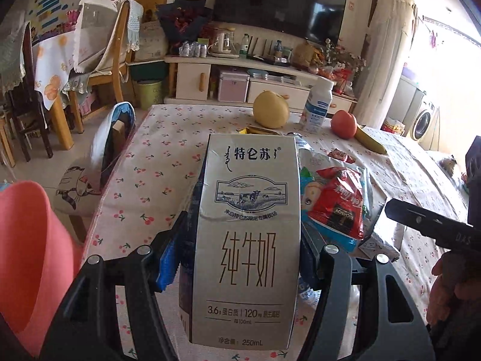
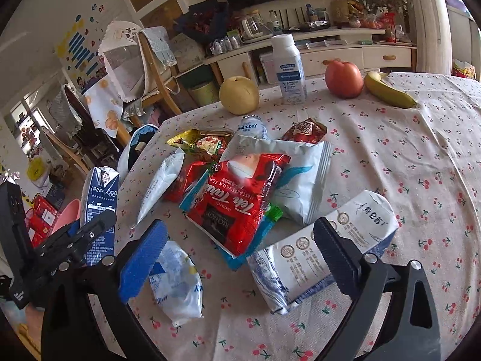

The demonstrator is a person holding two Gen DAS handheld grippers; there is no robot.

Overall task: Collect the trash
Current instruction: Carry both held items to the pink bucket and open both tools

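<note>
My left gripper clamps one milk carton beside the pink bin. Right gripper hovers with fingers wide above wrappers littering the bench; most remains.

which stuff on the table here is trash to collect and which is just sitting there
Trash for the job: milk carton clamped in the left gripper; flattened milk carton; red milk tea packet; white wrapper; crumpled bag; pink bin to receive it.

Just lying about: pear, tomato, banana, upright bottle.
</note>
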